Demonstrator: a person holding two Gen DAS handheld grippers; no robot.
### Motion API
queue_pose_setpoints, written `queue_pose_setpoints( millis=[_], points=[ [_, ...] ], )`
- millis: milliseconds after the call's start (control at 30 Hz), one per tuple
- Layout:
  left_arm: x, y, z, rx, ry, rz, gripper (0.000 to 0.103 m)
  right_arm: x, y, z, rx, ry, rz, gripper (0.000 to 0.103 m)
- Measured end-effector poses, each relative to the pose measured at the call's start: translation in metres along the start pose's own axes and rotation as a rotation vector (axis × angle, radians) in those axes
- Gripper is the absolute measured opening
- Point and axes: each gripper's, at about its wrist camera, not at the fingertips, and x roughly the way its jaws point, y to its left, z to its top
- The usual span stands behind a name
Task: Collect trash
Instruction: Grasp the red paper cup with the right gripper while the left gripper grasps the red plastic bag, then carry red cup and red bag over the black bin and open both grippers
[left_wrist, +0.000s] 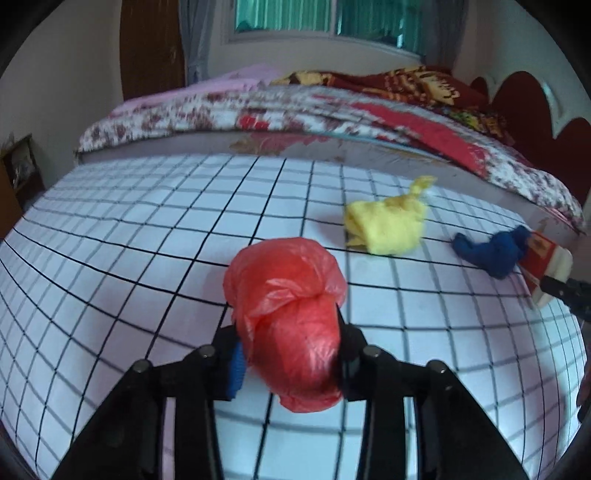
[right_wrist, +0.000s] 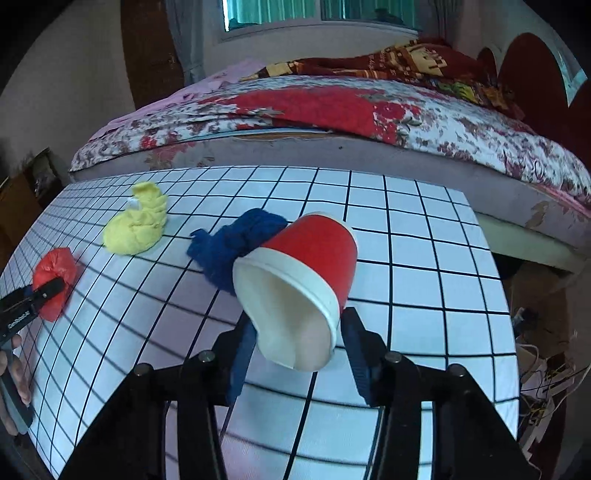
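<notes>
Your left gripper (left_wrist: 290, 354) is pinching the red plastic bag (left_wrist: 291, 317) above the checked table (left_wrist: 110, 258), while your right gripper (right_wrist: 299, 354) is squeezing the red paper cup (right_wrist: 303, 288) beside the blue cloth (right_wrist: 236, 243); the yellow cloth (right_wrist: 136, 225) is lying between.

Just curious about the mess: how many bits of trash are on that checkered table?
4: red bag in the left gripper, red cup in the right gripper, yellow wad and blue wad between them.
</notes>
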Motion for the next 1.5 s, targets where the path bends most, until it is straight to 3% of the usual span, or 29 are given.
queue_pose_setpoints(
  millis=[333,633,1000,1500],
  points=[
    [-0.079,-0.036,-0.033,0.066,-0.087,-0.051,0.039,-0.079,0.013,-0.036,-0.04,-0.102,0.043,0.043],
    [-0.138,-0.079,-0.07,0.13,-0.119,-0.119,0.039,-0.165,0.008,-0.086,0.021,-0.171,0.1,0.043],
    [-0.198,-0.137,-0.101,0.22,-0.166,-0.224,0.039,-0.248,-0.004,-0.138,0.071,-0.236,0.071,0.043],
    [-0.241,-0.197,-0.133,0.297,-0.185,-0.36,0.039,-0.309,-0.038,-0.2,0.148,-0.26,-0.003,0.043]
  ],
)
